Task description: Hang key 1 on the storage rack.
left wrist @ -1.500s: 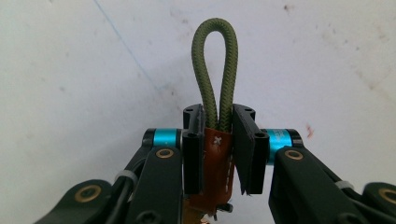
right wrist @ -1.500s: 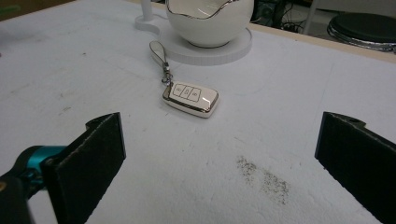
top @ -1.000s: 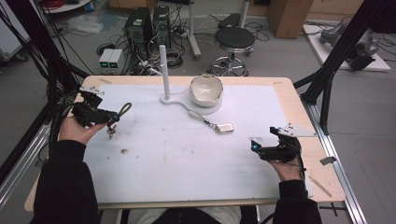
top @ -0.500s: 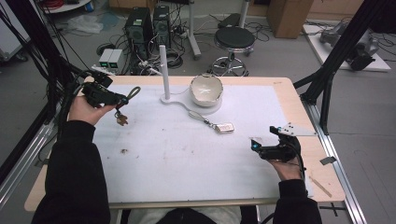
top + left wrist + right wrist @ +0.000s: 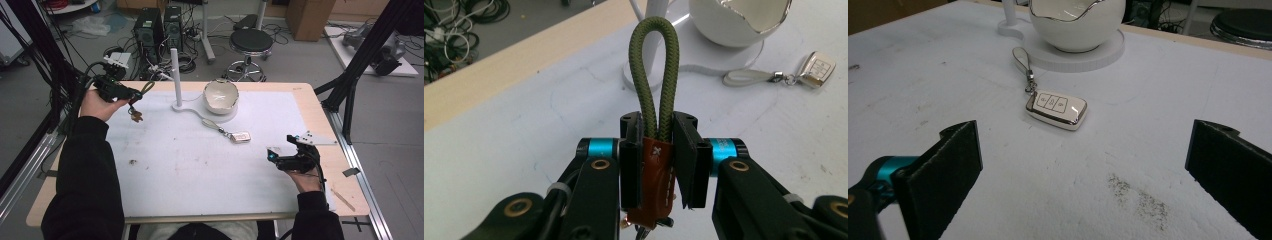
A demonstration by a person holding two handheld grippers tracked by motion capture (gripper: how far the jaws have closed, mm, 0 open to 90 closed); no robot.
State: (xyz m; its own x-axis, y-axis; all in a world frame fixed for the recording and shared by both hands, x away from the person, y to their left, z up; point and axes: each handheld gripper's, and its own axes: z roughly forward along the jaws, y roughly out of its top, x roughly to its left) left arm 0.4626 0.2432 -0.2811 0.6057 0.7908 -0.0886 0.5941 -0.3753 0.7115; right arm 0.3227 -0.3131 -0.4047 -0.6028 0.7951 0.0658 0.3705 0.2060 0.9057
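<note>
Since a second ago the left tongs [image 5: 134, 93] have travelled from the left-middle of the bench [image 5: 150, 175] up toward its far left corner, carrying their load closer to the white post [image 5: 175, 75]. The right tongs [image 5: 274, 156] have stayed where they were, near the front right edge.

The left tongs are clenched on a keyring strap [image 5: 656, 100]: a loop of olive-green braided cord, round in section and stiffly arched, rising from between the black pads. Its two ends run into a rust-brown tab [image 5: 655, 185] with pale lettering, pinched flat between the pads. In the high view a small brown piece [image 5: 135, 116] dangles below the hand, above the bench surface.

The right tongs are released, their two black, matte pads set wide apart. Ahead of them lies a car key [image 5: 1056, 109], glossy white with a gold rim and three buttons, joined by a short metal chain to a pale, flat leather-like loop [image 5: 1021, 56].

Behind the key sits a white bowl [image 5: 1075, 22] with a wavy gold-edged rim, smooth and shiny, on a round white base [image 5: 1108, 52] that links to the post's foot. The bench is covered by a white, slightly scuffed sheet with wood showing along its edges.
</note>
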